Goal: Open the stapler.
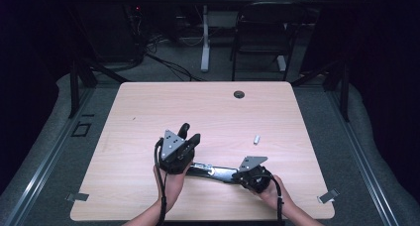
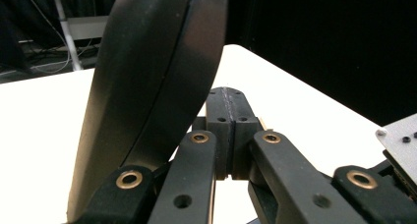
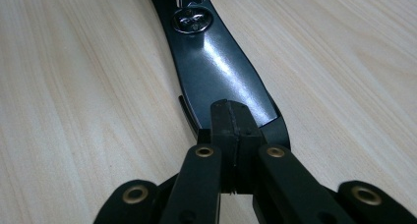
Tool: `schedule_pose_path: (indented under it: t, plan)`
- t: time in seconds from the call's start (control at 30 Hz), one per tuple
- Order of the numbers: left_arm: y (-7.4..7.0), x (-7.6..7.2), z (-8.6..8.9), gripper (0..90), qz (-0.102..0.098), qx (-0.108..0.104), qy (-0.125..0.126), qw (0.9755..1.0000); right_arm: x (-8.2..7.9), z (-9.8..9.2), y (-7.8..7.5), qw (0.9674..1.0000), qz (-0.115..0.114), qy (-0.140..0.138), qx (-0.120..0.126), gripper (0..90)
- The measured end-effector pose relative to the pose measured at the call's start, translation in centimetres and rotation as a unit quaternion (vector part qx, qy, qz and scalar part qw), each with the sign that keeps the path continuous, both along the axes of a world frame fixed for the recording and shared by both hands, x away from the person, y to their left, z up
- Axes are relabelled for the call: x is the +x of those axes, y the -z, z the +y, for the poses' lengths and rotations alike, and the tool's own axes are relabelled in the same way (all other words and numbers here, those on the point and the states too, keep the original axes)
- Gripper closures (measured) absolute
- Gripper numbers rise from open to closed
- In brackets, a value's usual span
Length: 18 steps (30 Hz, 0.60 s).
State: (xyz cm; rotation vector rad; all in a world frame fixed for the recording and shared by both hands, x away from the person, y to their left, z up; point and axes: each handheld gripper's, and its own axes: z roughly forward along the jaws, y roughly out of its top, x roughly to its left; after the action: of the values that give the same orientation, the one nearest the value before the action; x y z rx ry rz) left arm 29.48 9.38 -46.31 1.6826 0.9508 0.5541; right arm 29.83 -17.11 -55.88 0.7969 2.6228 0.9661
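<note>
A long black tool (image 1: 214,172) with a shiny screw (image 3: 193,20) at its joint lies on the pale wooden table (image 1: 148,107), near the front edge. My right gripper (image 1: 235,175) is at its right end. In the right gripper view the jaws (image 3: 231,108) are shut, pads together, tips over the tool's glossy flat end (image 3: 216,67). My left gripper (image 1: 194,138) stands at the tool's left end, shut. A curved black handle (image 2: 152,71) rises close beside its left jaw, and the tips (image 2: 227,94) show nothing between them. I cannot tell whether either gripper pinches the tool.
A small white piece (image 1: 256,139) lies on the table to the right of centre. A cable hole (image 1: 239,94) sits near the far edge. Metal clips (image 1: 79,197) (image 1: 329,196) hang at the front corners. A chair (image 1: 262,32) stands beyond the table.
</note>
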Motion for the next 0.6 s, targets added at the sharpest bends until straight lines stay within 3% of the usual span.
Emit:
schedule_pose_path:
  t: [0.6]
  plan:
    - [-0.6,0.4,2.9,90.0,0.004,0.007,-0.014,0.9999,0.1,0.0,0.0,1.0,0.002,0.0,-0.001,90.0]
